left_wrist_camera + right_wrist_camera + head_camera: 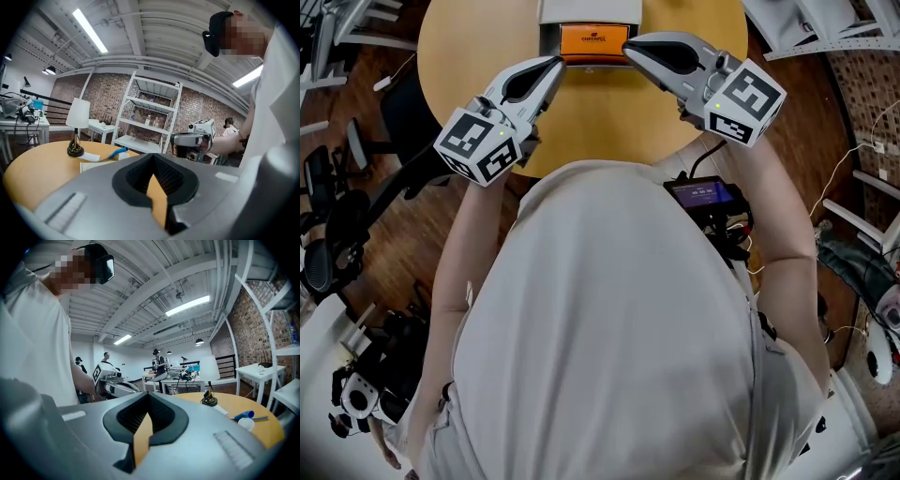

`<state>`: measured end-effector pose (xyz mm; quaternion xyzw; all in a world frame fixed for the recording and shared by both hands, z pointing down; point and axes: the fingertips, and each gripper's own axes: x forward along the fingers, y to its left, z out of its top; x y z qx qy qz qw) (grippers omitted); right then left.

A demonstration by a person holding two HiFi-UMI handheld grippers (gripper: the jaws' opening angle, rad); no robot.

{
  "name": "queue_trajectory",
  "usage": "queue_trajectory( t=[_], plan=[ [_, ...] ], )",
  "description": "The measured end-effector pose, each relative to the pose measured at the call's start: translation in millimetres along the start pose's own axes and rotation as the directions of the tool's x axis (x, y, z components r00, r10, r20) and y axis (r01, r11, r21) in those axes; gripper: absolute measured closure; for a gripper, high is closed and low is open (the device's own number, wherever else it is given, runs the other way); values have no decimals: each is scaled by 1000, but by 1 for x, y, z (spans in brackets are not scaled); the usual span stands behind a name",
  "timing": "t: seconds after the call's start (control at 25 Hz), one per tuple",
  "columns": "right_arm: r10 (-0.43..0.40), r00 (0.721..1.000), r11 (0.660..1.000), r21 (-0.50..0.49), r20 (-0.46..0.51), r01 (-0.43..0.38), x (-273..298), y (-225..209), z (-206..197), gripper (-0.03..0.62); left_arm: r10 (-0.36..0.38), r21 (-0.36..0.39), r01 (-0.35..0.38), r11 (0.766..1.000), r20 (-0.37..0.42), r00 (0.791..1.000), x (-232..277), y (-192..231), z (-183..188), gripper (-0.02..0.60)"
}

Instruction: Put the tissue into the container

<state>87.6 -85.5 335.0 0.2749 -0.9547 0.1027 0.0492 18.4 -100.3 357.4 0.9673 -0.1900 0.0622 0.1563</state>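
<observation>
Head view: both grippers are held up over a round wooden worktop (478, 37), in front of a person in a white shirt (609, 319). The left gripper (554, 63) and right gripper (629, 50) are angled inward, tips near each other but apart. An orange box (593, 39) w/ small print is seen on the worktop at the far side, between the two tips, w/ a white box (589, 9) just behind it. Which is the tissue and which the container can't be told. A small lit screen (705, 194) is worn at the person's right side.

Left gripper view: the left gripper (153, 158) is seen fully closed, pads together, nothing between them. Beyond it, on the worktop (33, 164), a lamp (77, 115) w/ white shade stands at far left; a blue-handled item (116, 153) and a white sheet (91, 157) lie nearer the middle. A white shelf unit (150, 117) stands against a brick wall. The right gripper (193, 136) is seen at right.

Right gripper view: the right gripper (147, 398) is likewise closed tight and empty. The left gripper (110, 379) is seen at left. On the worktop (234, 404) at right are the lamp (209, 371), the blue item (243, 415) and a small white round thing (245, 423). People stand by far desks.
</observation>
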Motion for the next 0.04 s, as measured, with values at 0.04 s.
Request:
queue_trajectory(
  t=[0.04],
  plan=[
    [0, 1000, 1000, -1, 0, 0, 0, 0, 0, 594, 0, 0, 0, 1000, 1, 1000, 0, 0, 0, 581]
  ],
)
